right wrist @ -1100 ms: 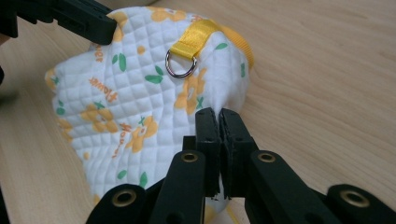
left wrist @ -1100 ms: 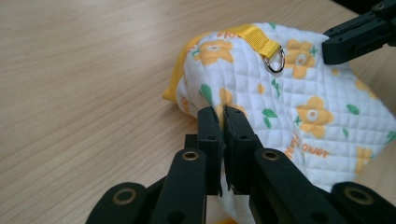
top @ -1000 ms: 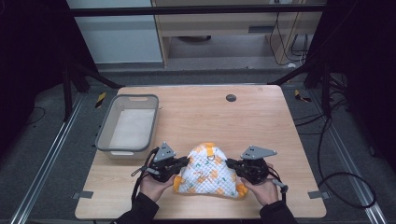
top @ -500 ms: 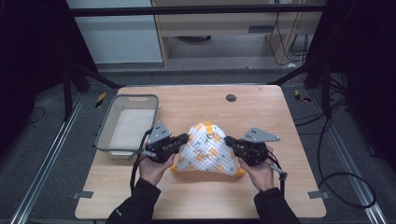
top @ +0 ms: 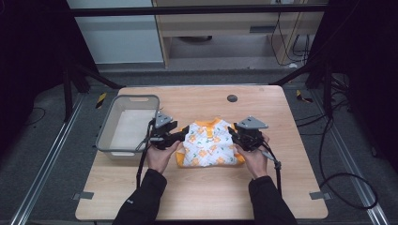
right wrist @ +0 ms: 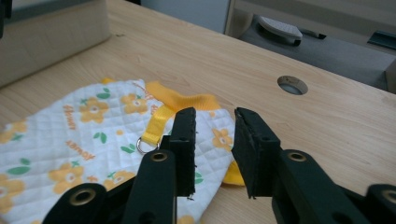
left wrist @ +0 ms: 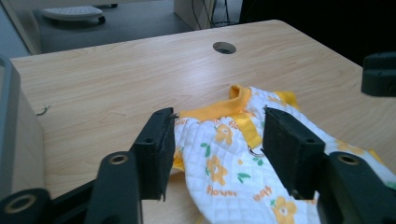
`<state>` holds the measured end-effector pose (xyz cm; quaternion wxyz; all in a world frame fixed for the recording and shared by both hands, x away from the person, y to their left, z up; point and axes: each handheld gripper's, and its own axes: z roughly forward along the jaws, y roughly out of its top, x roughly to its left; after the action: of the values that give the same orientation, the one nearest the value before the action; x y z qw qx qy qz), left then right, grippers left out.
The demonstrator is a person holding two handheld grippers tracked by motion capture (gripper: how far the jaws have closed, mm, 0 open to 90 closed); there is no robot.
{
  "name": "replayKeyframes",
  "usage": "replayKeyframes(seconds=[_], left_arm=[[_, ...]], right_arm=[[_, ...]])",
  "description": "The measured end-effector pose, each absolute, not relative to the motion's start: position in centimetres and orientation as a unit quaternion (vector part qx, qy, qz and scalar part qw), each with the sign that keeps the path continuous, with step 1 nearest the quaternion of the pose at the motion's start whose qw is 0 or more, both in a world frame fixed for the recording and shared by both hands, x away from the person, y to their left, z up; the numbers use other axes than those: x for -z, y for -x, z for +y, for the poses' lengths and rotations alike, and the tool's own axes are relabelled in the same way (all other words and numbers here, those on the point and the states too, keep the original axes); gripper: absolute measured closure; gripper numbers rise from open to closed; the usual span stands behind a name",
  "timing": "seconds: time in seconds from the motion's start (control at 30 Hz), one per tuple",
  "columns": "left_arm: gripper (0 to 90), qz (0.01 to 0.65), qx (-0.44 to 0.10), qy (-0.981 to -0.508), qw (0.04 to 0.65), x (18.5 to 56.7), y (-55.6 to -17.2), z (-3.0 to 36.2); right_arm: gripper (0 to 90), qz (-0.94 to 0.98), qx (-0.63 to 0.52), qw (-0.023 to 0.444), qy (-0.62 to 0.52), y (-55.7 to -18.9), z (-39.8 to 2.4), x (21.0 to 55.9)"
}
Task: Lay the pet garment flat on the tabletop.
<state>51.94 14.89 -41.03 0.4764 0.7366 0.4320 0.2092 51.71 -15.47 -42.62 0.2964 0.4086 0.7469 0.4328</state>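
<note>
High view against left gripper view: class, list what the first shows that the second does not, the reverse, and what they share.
High view alone: the whole grey bin, both of the person's forearms, the floor and cables around the table.
Left gripper view alone: the word "flower" printed on the garment and a small metal ring on its yellow strap.
Both: the flowered garment lying flat, the round hole in the table.

garment [top: 210, 146]: white quilting, printed with orange flowers and green leaves
garment trim: yellow-orange
tray [top: 109, 137]: grey
desk [top: 197, 187]: pale wood grain
tools: black
</note>
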Motion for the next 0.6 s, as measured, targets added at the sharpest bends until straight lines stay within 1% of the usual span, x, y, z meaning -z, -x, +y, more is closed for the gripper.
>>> replayKeyframes(seconds=[0.03,0.07,0.13,0.17,0.23,0.27,0.3,0.47,0.5,0.6], left_arm=[[41.4,0.425,-0.21,-0.741,0.474,40.8,-51.5,15.2],[39.3,0.413,-0.216,-0.749,0.471,40.4,-50.5,16.0],[38.6,0.409,-0.213,-0.752,0.471,40.3,-50.0,16.4],[37.5,0.397,-0.214,-0.765,0.461,40.4,-49.1,17.1],[37.3,0.392,-0.219,-0.768,0.455,40.6,-48.6,17.4],[36.7,0.391,-0.213,-0.775,0.449,41.2,-47.8,17.9],[36.2,0.391,-0.213,-0.775,0.449,41.2,-47.8,17.9],[35.3,0.378,-0.204,-0.797,0.424,43.3,-46.0,18.3],[35.0,0.373,-0.205,-0.804,0.416,44.1,-45.4,18.3],[35.1,0.375,-0.201,-0.808,0.407,45.1,-45.1,18.3]], right_arm=[[65.7,0.745,-0.439,0.293,-0.408,-51.3,-15.9,42.2],[61.6,0.744,-0.445,0.294,-0.402,-50.4,-16.9,41.5],[60.0,0.745,-0.445,0.295,-0.401,-49.9,-17.3,41.2],[56.4,0.746,-0.448,0.293,-0.395,-48.9,-18.2,40.8],[54.9,0.749,-0.447,0.291,-0.393,-48.3,-18.6,40.8],[51.6,0.751,-0.448,0.284,-0.393,-47.4,-19.3,40.9],[51.6,0.751,-0.448,0.284,-0.393,-47.4,-19.3,40.9],[47.4,0.767,-0.436,0.263,-0.39,-45.6,-20.4,42.4],[46.1,0.775,-0.433,0.251,-0.387,-45.0,-20.6,43.2],[44.3,0.78,-0.433,0.237,-0.385,-44.4,-20.6,44.4]])
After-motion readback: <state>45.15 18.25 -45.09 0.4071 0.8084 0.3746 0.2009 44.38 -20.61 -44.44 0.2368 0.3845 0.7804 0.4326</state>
